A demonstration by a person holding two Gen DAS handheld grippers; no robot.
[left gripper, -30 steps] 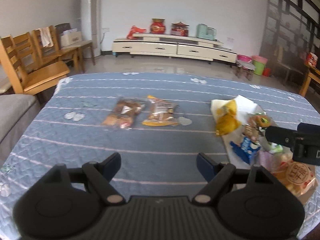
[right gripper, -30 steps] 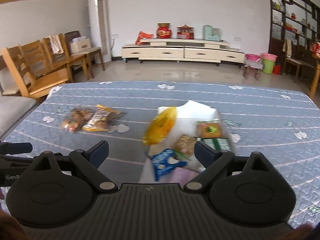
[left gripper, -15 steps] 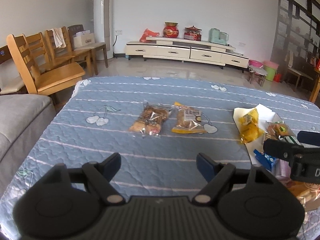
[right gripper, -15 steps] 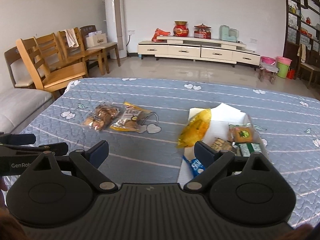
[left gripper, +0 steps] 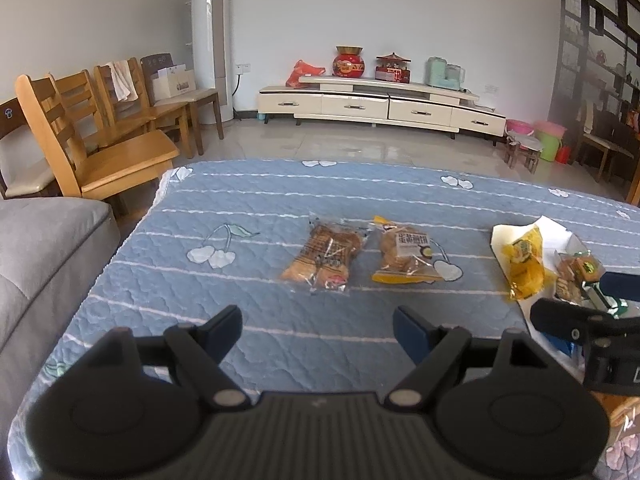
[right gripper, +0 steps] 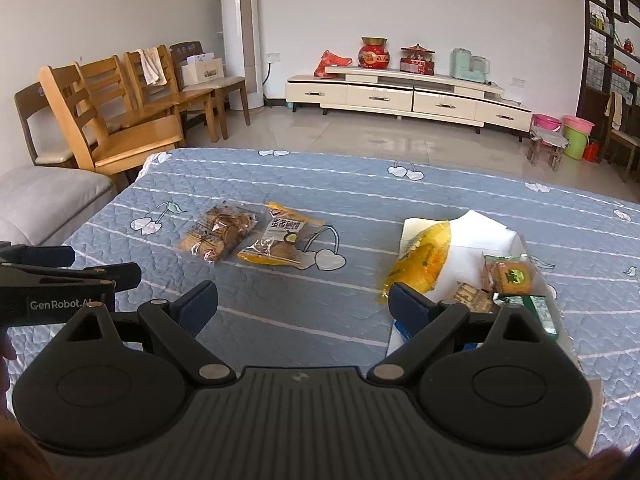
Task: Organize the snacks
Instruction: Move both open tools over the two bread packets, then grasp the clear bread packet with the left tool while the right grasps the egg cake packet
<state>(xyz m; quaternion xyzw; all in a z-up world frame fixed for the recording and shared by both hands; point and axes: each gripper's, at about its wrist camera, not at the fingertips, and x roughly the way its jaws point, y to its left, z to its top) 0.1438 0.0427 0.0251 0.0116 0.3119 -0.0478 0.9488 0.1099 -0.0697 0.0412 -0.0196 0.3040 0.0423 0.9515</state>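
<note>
We see the blue quilted table [left gripper: 248, 240], its far and left edges exposed, bare cloth before both grippers. Two snack packets [left gripper: 324, 258] lie mid-table; more sit in the white box [right gripper: 472, 236] at right. Left gripper [left gripper: 318, 330] and right gripper [right gripper: 304, 306] stand spread, empty. Since earlier, the packets appear farther right in view.

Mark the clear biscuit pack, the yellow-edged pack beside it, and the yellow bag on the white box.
clear biscuit pack [left gripper: 324, 258], left wrist view, middle of wrapper
yellow-edged pack [left gripper: 406, 254], left wrist view, printed label
yellow bag [right gripper: 424, 258], right wrist view, bag's centre

Quilted table [left gripper: 280, 344]; snack packets [left gripper: 324, 258]; box [right gripper: 472, 236]
</note>
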